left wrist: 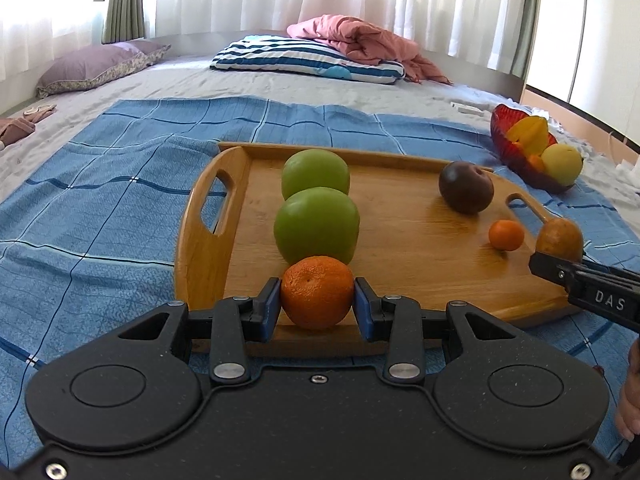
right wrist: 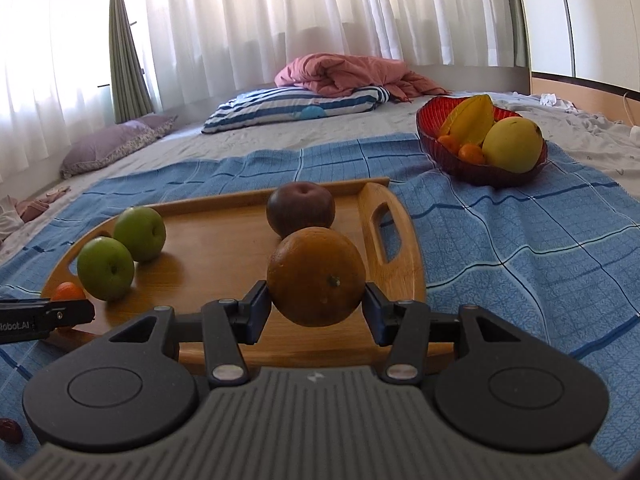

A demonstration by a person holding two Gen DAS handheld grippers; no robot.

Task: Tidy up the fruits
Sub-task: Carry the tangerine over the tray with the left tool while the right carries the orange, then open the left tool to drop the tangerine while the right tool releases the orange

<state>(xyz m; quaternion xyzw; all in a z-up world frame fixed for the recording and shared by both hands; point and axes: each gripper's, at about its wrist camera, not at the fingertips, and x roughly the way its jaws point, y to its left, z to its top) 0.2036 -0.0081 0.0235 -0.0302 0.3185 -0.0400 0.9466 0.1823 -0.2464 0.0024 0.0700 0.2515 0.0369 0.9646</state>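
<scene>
Fruit sits in both grippers over the wooden tray, which lies on the blue blanket spread across the bed; the left gripper has its jaws closed on a small mandarin at the tray's near edge, pads pressing its two sides at the widest part; the right gripper clamps a larger brownish orange the same way, near the tray's right handle. Both look light and round, with a pebbled skin that should give fair friction; the mandarin is likely soft and will bruise under a hard squeeze; a hold across the middle suits best, since off-centre it could roll out. Two green apples, firmer and heavier by the look, stand along the tray's left side; a dark plum-like fruit sits toward its far right corner; a red bowl with more fruit stands beyond on the blanket.
</scene>
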